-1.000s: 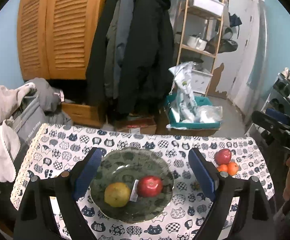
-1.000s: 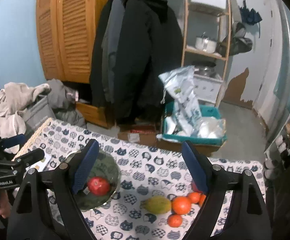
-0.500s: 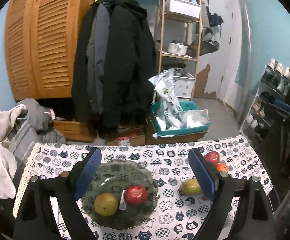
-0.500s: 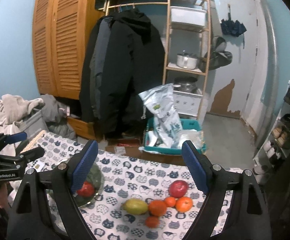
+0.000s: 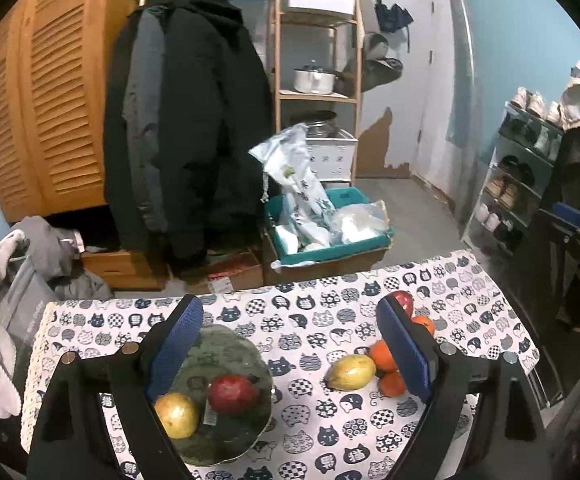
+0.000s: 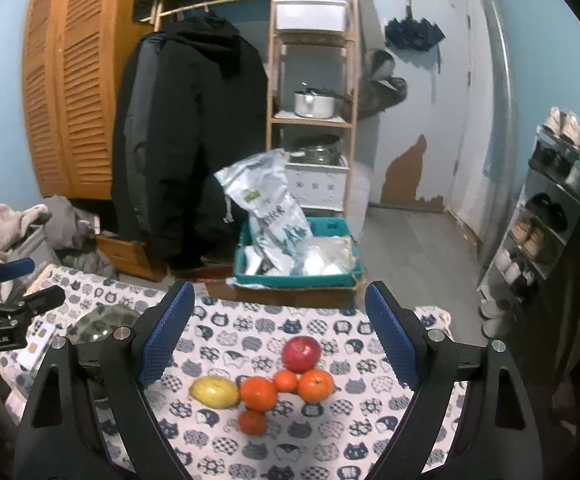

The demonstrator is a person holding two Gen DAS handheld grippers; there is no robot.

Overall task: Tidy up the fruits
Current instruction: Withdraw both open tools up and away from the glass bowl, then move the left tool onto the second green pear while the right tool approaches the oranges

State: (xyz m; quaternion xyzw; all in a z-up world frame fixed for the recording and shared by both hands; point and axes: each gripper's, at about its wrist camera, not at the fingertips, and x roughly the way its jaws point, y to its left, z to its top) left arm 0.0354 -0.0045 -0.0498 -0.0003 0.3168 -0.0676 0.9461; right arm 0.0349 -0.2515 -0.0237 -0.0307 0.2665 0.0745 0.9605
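Note:
A green glass plate (image 5: 226,344) on the cat-print tablecloth (image 5: 310,316) holds a red apple (image 5: 232,394) and a yellow fruit (image 5: 176,415). To its right lie a yellow-green mango (image 5: 350,372), several oranges (image 5: 384,356) and a red apple (image 5: 405,301). My left gripper (image 5: 290,344) is open and empty, raised above the plate. In the right wrist view the mango (image 6: 214,391), oranges (image 6: 259,394) and red apple (image 6: 301,354) lie between the fingers of my open, empty right gripper (image 6: 276,332), held above them. The plate (image 6: 102,320) shows at left.
The table's far edge faces a teal crate with bags (image 6: 294,256), hanging black coats (image 6: 186,140) and a wooden shelf (image 6: 314,80). A clothes pile (image 5: 6,280) sits left; a shoe rack (image 6: 550,220) stands right. The left gripper (image 6: 6,312) shows in the right wrist view.
Both grippers have lifted and drawn back from the table. The right gripper's view has shifted right, from the plate to the loose fruit cluster. Both stayed open.

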